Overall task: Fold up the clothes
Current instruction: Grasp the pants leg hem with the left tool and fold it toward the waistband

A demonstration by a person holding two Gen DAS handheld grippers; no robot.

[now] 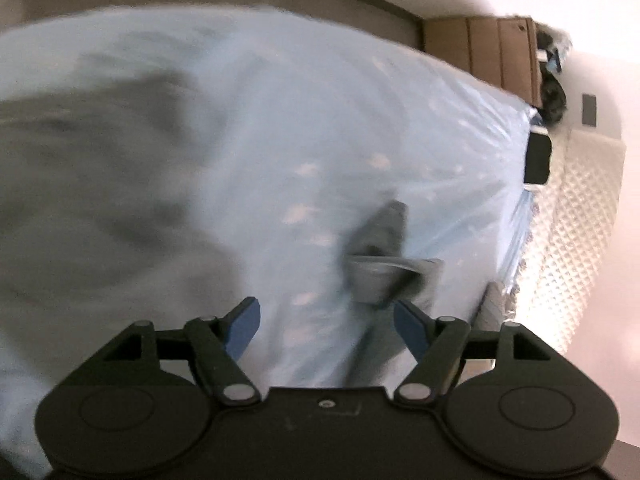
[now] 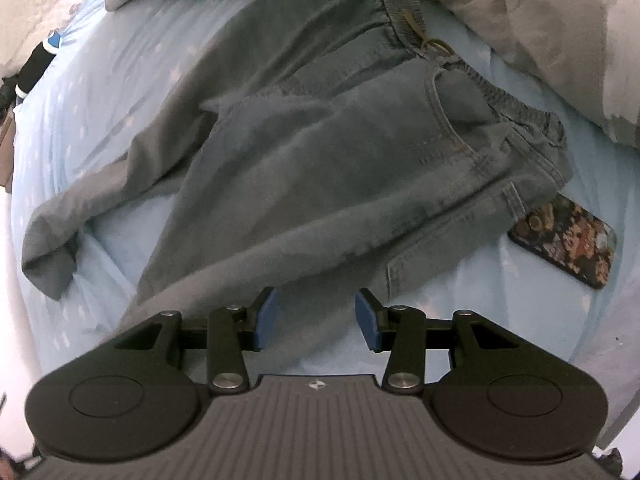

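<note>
grey-blue jeans, lt blue starred sheet.

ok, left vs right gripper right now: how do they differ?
Opening: the left gripper has its blue pads spread wider than the right gripper. Position: the right gripper sits at the edge of the grey-green trousers, cloth between its pads; the left gripper faces mostly bare blue sheet, a trouser hem just ahead. Image: the left view is motion-blurred, the right fairly sharp. Both are open, gripping nothing.

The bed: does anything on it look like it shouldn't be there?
Yes: a phone in a patterned case lies on the blue sheet, one corner tucked under the jeans at the waistband end. Odd beside clothes meant for folding.
</note>
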